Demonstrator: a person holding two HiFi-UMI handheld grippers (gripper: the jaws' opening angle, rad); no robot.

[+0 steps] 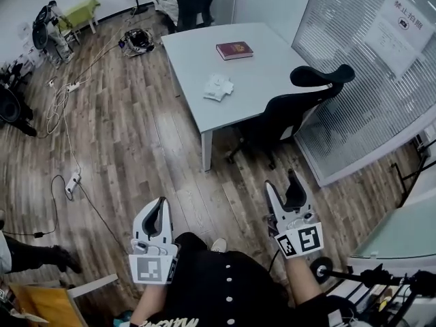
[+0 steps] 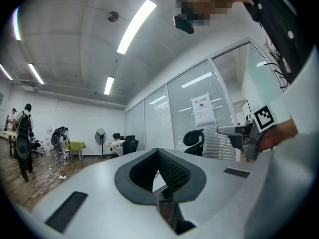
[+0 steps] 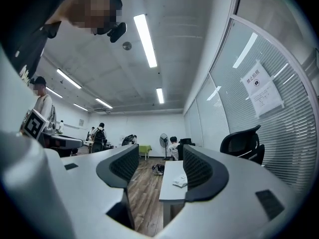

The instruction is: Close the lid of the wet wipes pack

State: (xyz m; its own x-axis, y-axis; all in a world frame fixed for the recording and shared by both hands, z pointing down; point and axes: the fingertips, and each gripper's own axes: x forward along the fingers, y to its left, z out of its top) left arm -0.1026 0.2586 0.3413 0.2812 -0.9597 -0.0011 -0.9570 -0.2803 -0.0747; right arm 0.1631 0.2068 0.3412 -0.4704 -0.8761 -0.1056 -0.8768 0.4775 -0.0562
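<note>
The wet wipes pack [image 1: 218, 87] is a white, crumpled-looking packet lying on the grey table [image 1: 266, 80], far ahead of both grippers. It shows small past the jaws in the right gripper view as the wet wipes pack [image 3: 180, 181]; its lid is too small to make out. My left gripper [image 1: 160, 208] is held low by my body, shut, with its pads meeting and nothing between them [image 2: 158, 153]. My right gripper [image 1: 285, 191] hangs at the same height, open and empty [image 3: 160, 166], aimed toward the table.
A red book [image 1: 234, 50] lies on the table's far side. A black office chair [image 1: 303, 101] stands at its right edge beside a glass partition [image 1: 368, 67]. Cables and a power strip [image 1: 71, 182] trail over the wooden floor on the left. A tripod [image 1: 368, 276] stands at lower right.
</note>
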